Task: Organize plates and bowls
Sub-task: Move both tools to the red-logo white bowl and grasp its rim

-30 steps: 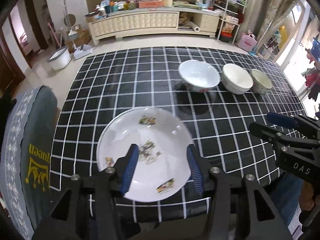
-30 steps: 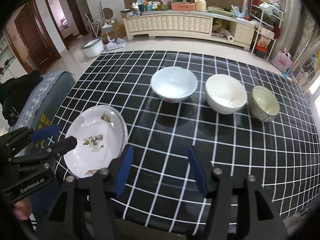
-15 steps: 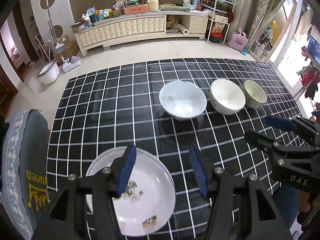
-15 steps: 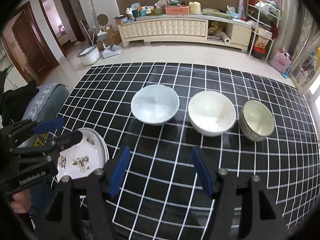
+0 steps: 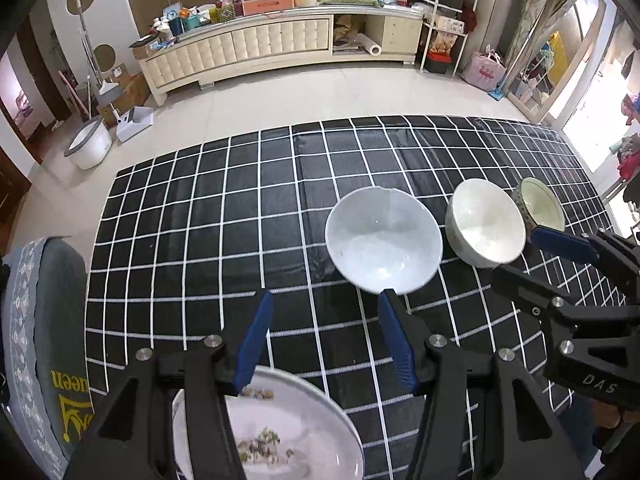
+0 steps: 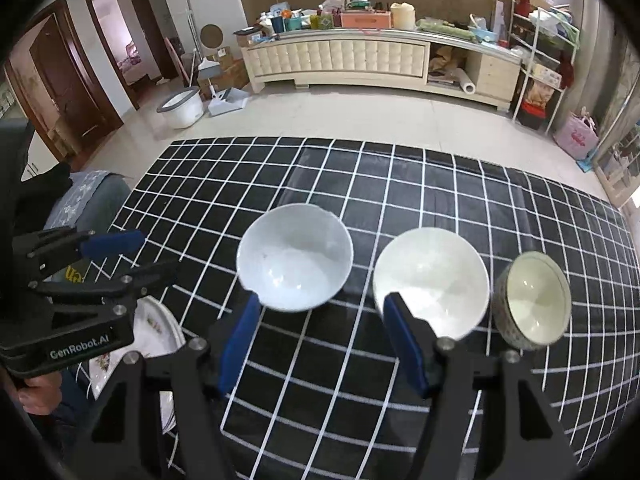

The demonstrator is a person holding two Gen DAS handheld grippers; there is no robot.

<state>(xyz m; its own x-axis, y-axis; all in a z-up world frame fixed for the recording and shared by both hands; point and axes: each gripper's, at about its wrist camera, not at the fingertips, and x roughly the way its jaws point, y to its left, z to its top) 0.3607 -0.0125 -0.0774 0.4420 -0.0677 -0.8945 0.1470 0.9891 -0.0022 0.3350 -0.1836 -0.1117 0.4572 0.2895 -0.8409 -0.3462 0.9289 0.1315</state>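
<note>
Both grippers are black, angular frames with silver screws and blue finger pads. The left gripper [image 5: 322, 338] reads "GenRobot.AI" in white; the right gripper [image 6: 324, 342] reads "DAS".

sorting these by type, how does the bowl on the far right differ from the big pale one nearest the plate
The far-right bowl is the smallest of the row; the pale bowl is the widest. The far-right bowl has a dark speckled pattern outside and a cream inside; the pale bowl is plain bluish white. The far-right bowl sits close beside the middle white bowl; the pale bowl stands apart with tablecloth showing around it. Both stand upright and empty.
</note>
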